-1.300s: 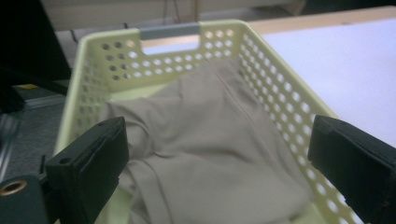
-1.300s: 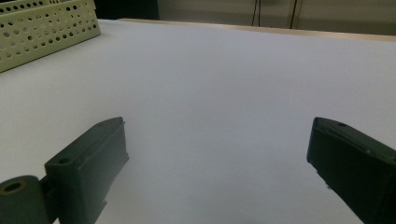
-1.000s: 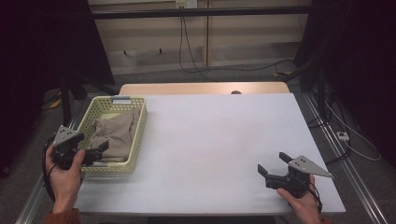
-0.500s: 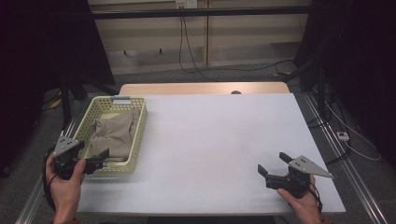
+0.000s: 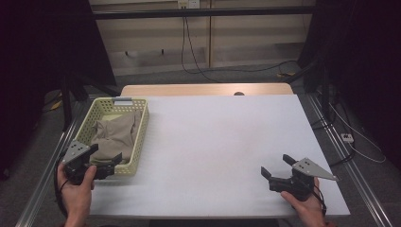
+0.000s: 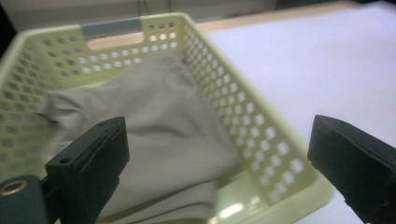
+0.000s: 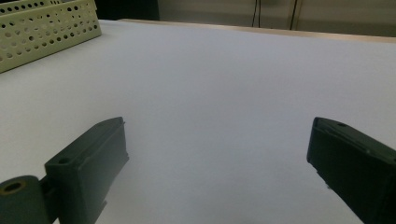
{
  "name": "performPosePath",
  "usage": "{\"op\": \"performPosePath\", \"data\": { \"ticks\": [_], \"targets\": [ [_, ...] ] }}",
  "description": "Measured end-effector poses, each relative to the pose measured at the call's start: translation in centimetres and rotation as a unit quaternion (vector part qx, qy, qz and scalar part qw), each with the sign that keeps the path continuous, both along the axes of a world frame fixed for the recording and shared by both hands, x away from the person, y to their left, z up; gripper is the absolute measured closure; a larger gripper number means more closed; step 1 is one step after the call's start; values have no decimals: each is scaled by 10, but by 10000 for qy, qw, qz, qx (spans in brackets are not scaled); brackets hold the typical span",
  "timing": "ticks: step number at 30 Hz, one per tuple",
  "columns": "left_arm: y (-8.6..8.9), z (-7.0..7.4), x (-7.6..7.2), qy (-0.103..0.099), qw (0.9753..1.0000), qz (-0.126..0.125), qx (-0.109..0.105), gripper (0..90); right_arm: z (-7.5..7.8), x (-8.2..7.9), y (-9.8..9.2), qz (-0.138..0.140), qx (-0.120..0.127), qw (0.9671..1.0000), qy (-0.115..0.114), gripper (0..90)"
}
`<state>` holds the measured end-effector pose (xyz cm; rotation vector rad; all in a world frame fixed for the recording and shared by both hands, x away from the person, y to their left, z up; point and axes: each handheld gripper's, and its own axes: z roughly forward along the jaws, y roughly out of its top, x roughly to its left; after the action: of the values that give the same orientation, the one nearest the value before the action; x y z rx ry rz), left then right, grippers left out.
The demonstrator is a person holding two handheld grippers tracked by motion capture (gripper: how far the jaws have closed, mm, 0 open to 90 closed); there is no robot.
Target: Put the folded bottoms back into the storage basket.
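Left claw (image 5: 105, 163) wide at the basket's (image 5: 140, 137) near end, lined up to grab the beige cloth (image 5: 115, 135); right claw (image 5: 274, 170) wide, parked near right on desk (image 5: 213, 142)

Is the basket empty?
No, a crumpled beige cloth lies inside the yellow-green basket, just beyond the open left gripper.
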<state>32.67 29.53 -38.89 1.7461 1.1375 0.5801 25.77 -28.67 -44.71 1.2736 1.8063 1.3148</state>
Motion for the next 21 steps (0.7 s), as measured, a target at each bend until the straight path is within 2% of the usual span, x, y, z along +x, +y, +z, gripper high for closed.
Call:
{"op": "performPosePath", "data": {
  "ticks": [1,2,4,5,7,10,15,17,21],
  "targets": [
    [-1,0,0,-40,9999,40,112,61,0,0,0,6,1,10000,9,46],
    [-2,0,0,-68,9999,92,126,61,0,0,0,11,1,10000,2,46],
    [-4,1,1,13,10000,50,85,60,0,0,0,8,2,10000,-2,46],
    [-5,1,1,12,10000,30,50,60,0,0,0,6,3,10000,0,46],
    [-8,1,1,14,9999,10,115,60,0,0,0,4,7,10000,-5,46],
    [-14,2,2,15,10000,-94,23,60,0,0,0,13,4,10000,-4,46],
    [-25,4,1,-11,9996,-238,148,60,0,0,0,14,4,10000,-14,46],
    [-31,4,-2,-38,9997,-179,154,54,0,0,0,10,16,10000,-9,46],
    [-46,4,-6,2,9985,-500,231,44,0,0,0,17,26,10000,-7,46]
  ]
}}
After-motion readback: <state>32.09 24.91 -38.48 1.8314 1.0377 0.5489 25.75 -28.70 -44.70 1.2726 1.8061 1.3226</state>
